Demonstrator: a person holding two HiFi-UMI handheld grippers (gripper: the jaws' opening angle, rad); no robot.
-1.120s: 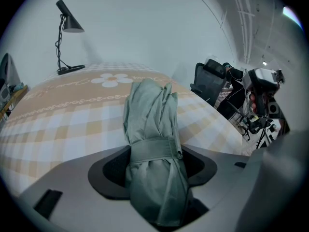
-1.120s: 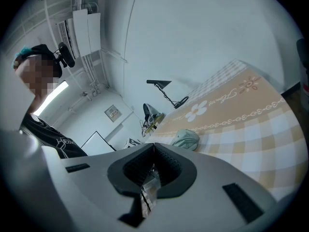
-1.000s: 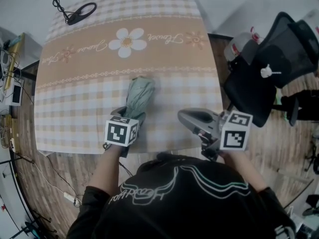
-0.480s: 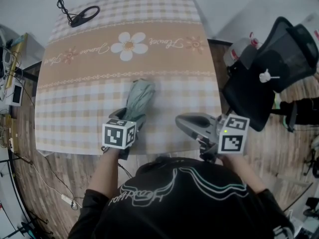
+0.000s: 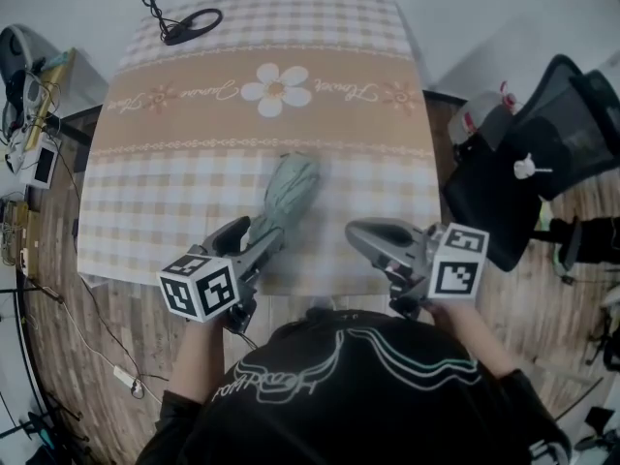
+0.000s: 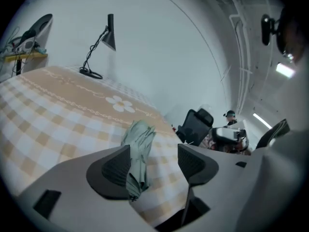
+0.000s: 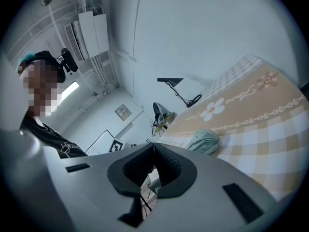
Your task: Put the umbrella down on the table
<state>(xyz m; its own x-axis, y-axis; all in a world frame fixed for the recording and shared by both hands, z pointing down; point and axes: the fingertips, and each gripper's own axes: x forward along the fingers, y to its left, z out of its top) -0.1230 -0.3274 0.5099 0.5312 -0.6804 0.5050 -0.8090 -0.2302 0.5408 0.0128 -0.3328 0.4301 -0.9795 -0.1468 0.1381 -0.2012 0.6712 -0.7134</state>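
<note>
Checked daisy-print table (image 5: 165, 187), folded green umbrella (image 5: 291, 190) lying on it — lamp base (image 5: 191, 25) at far corner

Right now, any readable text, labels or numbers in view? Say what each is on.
Tablecloth: one cursive word on each side of the daisy, too blurred to quote.
Shirt: printed lettering, unreadable.
Marker cubes: black-and-white square patterns, no words.
Nothing else legible.

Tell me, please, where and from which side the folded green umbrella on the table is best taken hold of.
Probably the narrow near end of the umbrella, approached from the table at its front edge, where the open left tool is. It lies flat, pointing away from the person, and its far end bulges wider.
</note>
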